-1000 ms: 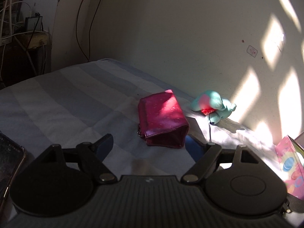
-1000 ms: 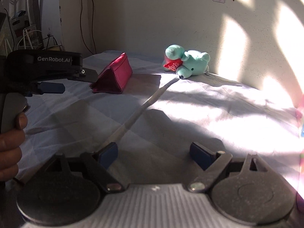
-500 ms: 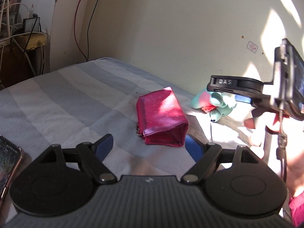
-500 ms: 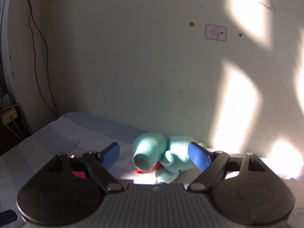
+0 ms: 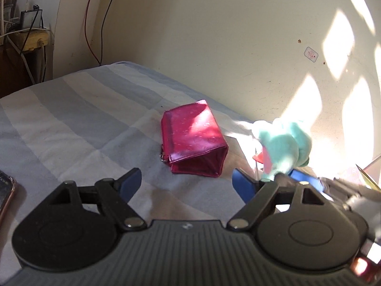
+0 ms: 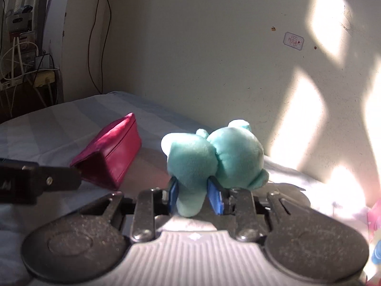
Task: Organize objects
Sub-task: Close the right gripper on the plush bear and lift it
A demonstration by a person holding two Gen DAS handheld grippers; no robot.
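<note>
Holding the soft teal plush toy in our right gripper: both blue pads are pinched in narrow on one stubby limb, and the rest of the body bulges up above the jaws. The toy sits lifted at 12 o'clock of that gripper, in front of the cream wall.

Our left gripper is wide apart with nothing between its blue pads. Bare striped grey-blue bedsheet shows in the gap.

The glossy magenta wedge-shaped pouch lies on the sheet at 12 o'clock of the left gripper, just past the fingertips, open triangular end facing us, zip pull at its near left corner. It touches neither gripper.

From the left wrist view the plush toy is at 2 o'clock, blurred, in a bright sun patch, beside the pouch but apart from it. Part of the right gripper shows under it.

From the right wrist view the pouch is at 10 o'clock, and the left gripper's black body crosses in front of its near end.

A phone edge lies on the sheet at 9 o'clock of the left gripper. Cables hang down the wall at 11 o'clock.
</note>
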